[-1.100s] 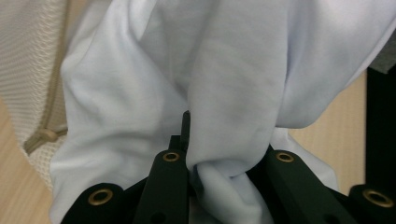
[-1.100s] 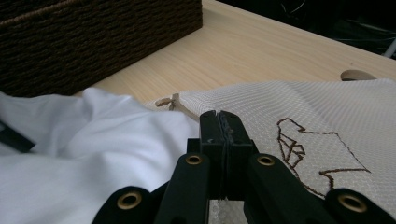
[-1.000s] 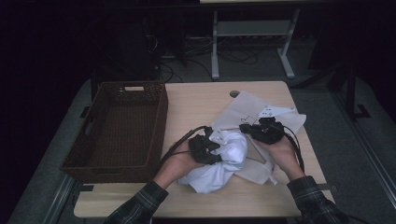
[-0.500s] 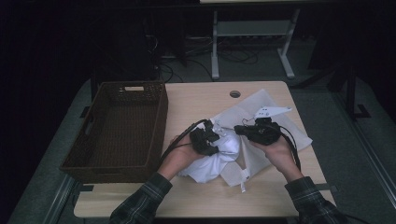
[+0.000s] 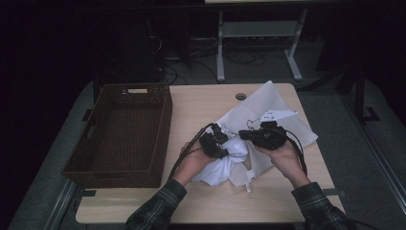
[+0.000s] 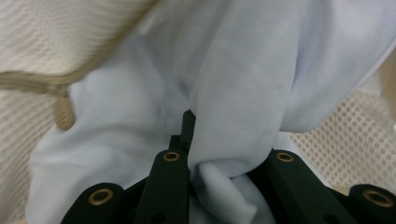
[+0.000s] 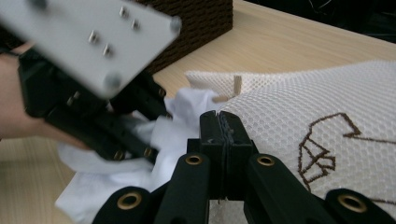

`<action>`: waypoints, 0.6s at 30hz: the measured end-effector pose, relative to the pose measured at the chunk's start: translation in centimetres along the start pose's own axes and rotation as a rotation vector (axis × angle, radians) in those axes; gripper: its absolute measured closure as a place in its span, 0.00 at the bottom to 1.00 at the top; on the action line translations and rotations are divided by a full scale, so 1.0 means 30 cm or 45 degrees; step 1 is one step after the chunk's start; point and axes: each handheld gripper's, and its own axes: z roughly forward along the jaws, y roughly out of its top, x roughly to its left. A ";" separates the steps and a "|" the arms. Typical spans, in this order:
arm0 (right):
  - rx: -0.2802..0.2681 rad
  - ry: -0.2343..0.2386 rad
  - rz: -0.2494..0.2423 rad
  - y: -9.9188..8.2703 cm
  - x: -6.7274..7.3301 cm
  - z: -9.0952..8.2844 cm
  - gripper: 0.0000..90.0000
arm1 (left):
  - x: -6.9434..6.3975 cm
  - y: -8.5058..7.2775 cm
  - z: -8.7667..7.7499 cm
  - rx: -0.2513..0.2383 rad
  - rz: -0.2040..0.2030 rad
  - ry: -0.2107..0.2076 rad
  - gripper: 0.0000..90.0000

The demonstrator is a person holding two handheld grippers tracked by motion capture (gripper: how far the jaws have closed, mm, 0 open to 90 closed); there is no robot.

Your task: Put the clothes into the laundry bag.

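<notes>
A white garment (image 5: 225, 162) lies bunched at the table's front middle, partly on a white mesh bag (image 5: 268, 103) with a brown embroidered mark. My left gripper (image 5: 218, 141) is shut on a fold of the garment (image 6: 243, 79), which fills the gap between its jaws (image 6: 219, 158); the mesh bag (image 6: 46, 37) shows behind it. My right gripper (image 5: 242, 135) is shut on the bag's edge (image 7: 303, 107), jaws (image 7: 218, 119) pressed together on the mesh. The left gripper (image 7: 140, 121) sits close to the left of it, over the garment (image 7: 182, 121).
A dark brown woven basket (image 5: 165, 124) stands on the left of the wooden table (image 5: 201, 103), also seen at the back in the right gripper view (image 7: 196, 23). A round cable hole (image 5: 241, 96) sits near the table's far edge. Desk legs and cables lie beyond.
My left gripper has carried the garment a little forward and to the right, closer to the right gripper. The right gripper has stayed nearly still on the bag's edge.
</notes>
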 end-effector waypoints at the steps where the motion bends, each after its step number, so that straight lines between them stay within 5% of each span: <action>1: 0.007 -0.003 0.003 -0.004 0.001 0.003 0.99 | 0.005 0.000 0.003 -0.004 -0.027 0.009 0.85; 8: 0.003 -0.011 0.016 -0.005 0.007 0.043 0.99 | -0.010 0.008 0.043 -0.032 -0.059 0.048 0.84; 18: -0.012 -0.040 0.045 -0.019 -0.021 0.063 0.99 | -0.023 -0.024 0.056 -0.134 -0.071 -0.002 0.67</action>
